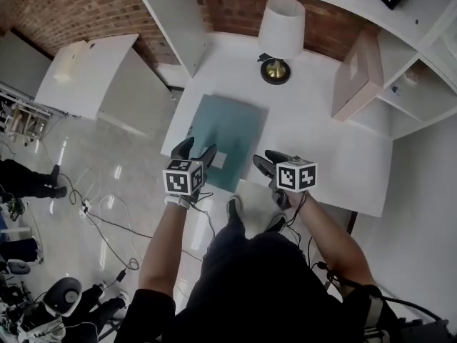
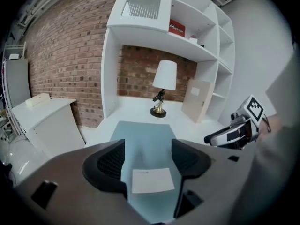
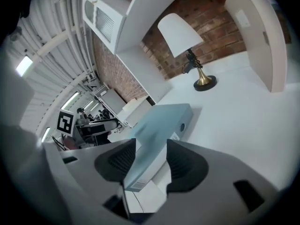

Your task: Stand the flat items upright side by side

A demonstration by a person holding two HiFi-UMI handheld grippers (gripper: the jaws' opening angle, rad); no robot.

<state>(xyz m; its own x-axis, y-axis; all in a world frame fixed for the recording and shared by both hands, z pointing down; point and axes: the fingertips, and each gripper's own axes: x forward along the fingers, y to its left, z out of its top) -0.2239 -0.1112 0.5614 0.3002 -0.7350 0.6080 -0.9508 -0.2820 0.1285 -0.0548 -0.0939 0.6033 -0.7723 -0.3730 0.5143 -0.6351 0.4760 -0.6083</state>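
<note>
Head view: teal file (image 1: 227, 138) lies flat on desk (image 1: 321, 141), nr front edge. Step: first pick-up.
Left gripper view: left gripper (image 2: 147, 149) jaws wide, empty, over file's paper label (image 2: 152, 180).
Right gripper view: right gripper (image 3: 151, 144) jaws closing astride file's edge, grip prob. not firm yet. Next: clamp, tip upright. File looks rigid, smooth, slab-shaped.

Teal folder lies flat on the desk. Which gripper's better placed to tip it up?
Right. The right gripper has an edge of the teal folder between its closing jaws. The left gripper holds its jaws apart over the flat top face, nothing to pinch.
</note>
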